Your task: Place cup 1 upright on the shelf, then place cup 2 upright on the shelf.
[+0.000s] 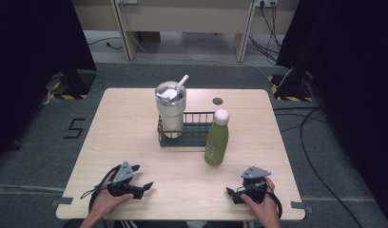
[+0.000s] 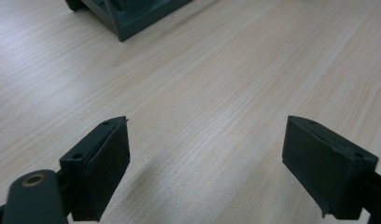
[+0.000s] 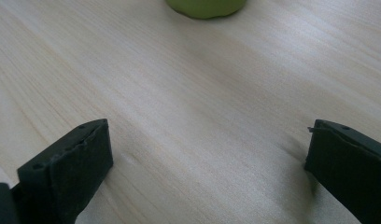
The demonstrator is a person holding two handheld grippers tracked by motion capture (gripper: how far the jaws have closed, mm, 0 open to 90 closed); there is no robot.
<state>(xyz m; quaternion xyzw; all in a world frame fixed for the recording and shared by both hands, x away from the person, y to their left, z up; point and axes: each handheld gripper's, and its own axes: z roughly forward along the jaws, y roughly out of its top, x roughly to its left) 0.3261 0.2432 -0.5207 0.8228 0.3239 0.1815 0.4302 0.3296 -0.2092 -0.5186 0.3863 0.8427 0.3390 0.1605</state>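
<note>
the left gripper [image 1: 143,186] lies low over the near left part of the wooden table [image 1: 135,142], held in the person's left hand [image 1: 106,199]. in the left gripper view its two black jaws stand wide apart with bare wood between them, holding nothing and touching nothing (a corner of the dark wire rack [image 2: 132,21] shows at the top of that view, well apart from the jaws). the right gripper [image 1: 232,194] sits over the near right part of the table in the right hand [image 1: 263,204]; its jaws too are spread wide and clamp nothing, with only tabletop between them. the green bottle [image 1: 217,137] stands upright on the table just in front of the rack's right end, its base [image 3: 207,7] visible ahead of the right gripper, near but apart from it. a lidded tumbler [image 1: 170,109] with a straw stands upright in the rack's left end.
</note>
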